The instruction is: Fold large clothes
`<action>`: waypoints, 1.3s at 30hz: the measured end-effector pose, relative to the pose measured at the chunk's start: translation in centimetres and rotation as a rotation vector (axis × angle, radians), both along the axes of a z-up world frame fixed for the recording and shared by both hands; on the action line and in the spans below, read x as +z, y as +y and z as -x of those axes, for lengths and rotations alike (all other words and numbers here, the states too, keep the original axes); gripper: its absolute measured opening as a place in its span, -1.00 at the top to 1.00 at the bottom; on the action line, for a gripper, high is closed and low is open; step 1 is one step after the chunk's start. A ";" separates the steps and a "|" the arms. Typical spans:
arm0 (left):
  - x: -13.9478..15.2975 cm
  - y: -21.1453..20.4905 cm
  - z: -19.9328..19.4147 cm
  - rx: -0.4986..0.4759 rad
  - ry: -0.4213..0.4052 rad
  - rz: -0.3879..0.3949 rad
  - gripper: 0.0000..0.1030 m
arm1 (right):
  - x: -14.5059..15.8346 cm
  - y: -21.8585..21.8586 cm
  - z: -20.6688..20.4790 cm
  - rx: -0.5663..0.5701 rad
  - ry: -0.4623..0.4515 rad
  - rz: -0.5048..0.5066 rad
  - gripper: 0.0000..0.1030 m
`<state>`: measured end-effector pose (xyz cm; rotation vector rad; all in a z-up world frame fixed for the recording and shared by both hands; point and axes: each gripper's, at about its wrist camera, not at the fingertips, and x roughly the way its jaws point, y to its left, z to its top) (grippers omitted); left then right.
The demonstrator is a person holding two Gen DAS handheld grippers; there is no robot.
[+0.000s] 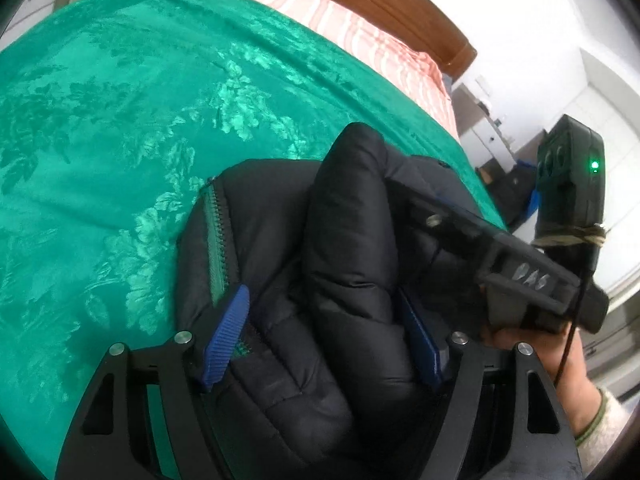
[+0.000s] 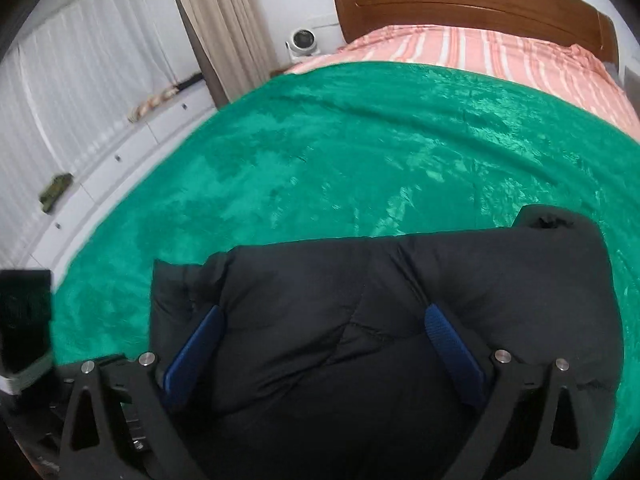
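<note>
We judge the left tool (image 1: 324,340) pinches the black puffer jacket (image 1: 304,280) at six o'clock to steady the fold, while the right tool (image 2: 320,344) gapes wide, empty.

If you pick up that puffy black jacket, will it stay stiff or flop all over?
The black jacket would probably flop: it already bends in soft folds on the green blanket. Its puffy quilting suggests it's light for its size. The smooth shell may slip a little between the left claw pads.
</note>
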<state>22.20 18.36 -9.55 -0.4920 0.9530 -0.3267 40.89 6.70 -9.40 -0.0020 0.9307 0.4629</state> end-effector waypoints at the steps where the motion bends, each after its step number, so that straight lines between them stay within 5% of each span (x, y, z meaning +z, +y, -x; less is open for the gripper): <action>1: -0.1 -0.3 -0.1 0.000 -0.003 -0.008 -0.49 | -0.6 0.3 -0.2 0.006 -0.005 0.033 -0.97; 9: -1.2 -1.0 -0.7 0.022 -0.002 -0.036 -0.49 | -2.6 0.7 -0.6 -0.003 -0.018 0.074 -1.00; 13: -0.2 -0.2 -0.7 0.003 0.030 -0.012 -0.50 | 0.7 -0.6 1.4 0.017 0.007 0.035 -0.98; 16: 0.5 0.8 0.1 0.021 0.043 0.013 -0.59 | 5.1 -2.9 5.9 -0.004 -0.055 -0.022 -0.98; 20: 1.8 2.0 1.8 0.045 0.029 0.049 -0.62 | 6.4 -1.5 13.3 0.121 -0.144 0.106 -0.98; 23: 2.5 2.8 3.4 0.074 0.017 0.034 -0.70 | 2.8 1.4 16.5 0.190 -0.149 0.242 -0.98; 26: 2.5 4.4 6.0 0.119 0.021 -0.043 -0.72 | -0.5 3.8 18.8 0.194 -0.273 0.401 -1.00; 29: 2.0 5.7 8.1 0.136 0.042 -0.065 -0.72 | -1.4 4.6 19.6 0.188 -0.320 0.443 -1.00; 36: 0.8 5.6 9.7 0.053 0.052 0.217 -0.86 | 3.4 0.3 20.9 0.164 -0.246 0.234 -0.98; 39: 0.1 4.0 9.0 0.019 0.099 0.233 -0.88 | 6.8 -5.2 23.8 0.104 -0.249 0.080 -0.98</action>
